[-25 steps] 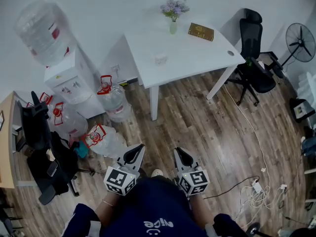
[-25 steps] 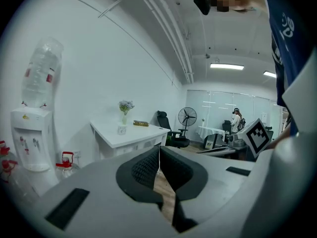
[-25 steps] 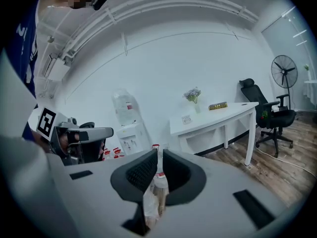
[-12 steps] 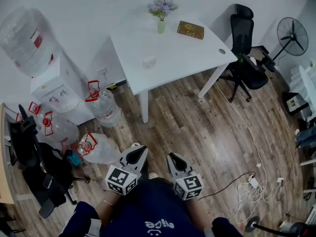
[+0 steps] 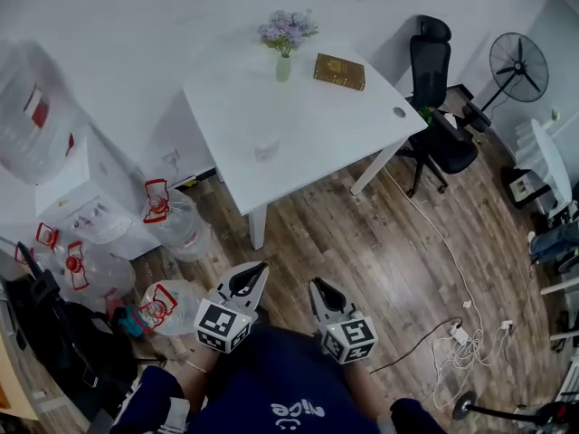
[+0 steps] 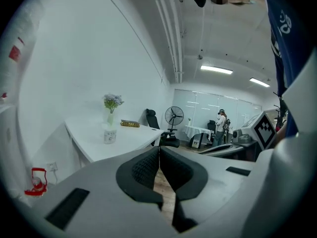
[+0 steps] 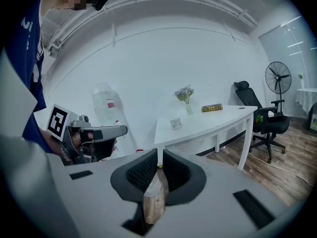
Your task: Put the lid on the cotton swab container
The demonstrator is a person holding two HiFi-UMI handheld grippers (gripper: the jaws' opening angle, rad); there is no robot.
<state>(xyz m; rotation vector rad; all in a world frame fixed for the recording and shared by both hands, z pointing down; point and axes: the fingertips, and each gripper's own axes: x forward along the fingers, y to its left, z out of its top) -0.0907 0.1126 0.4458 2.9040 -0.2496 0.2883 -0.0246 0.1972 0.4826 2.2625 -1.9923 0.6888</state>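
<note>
The cotton swab container (image 5: 266, 151) is a small clear pot on the white table (image 5: 317, 125), far ahead of me; its lid cannot be made out. The left gripper view shows the container (image 6: 110, 135) by the flower vase (image 6: 111, 117), and the right gripper view shows the same container (image 7: 175, 123) on the table. My left gripper (image 5: 258, 268) and right gripper (image 5: 317, 286) are held low in front of my body, over the wooden floor, well short of the table. Both are shut and hold nothing: the left gripper (image 6: 159, 148) and the right gripper (image 7: 159, 151) each show their pads together.
The table also carries a gold-brown box (image 5: 339, 70) and a small grey round disc (image 5: 399, 111). Water jugs (image 5: 167, 222) and a dispenser (image 5: 68, 206) stand at the left. A black office chair (image 5: 434, 107), a fan (image 5: 517, 66) and floor cables (image 5: 466, 333) are at the right.
In the head view the table and the room have slid left and down, and the container shows nearer the middle. Both grippers stay shut in front of my body.
</note>
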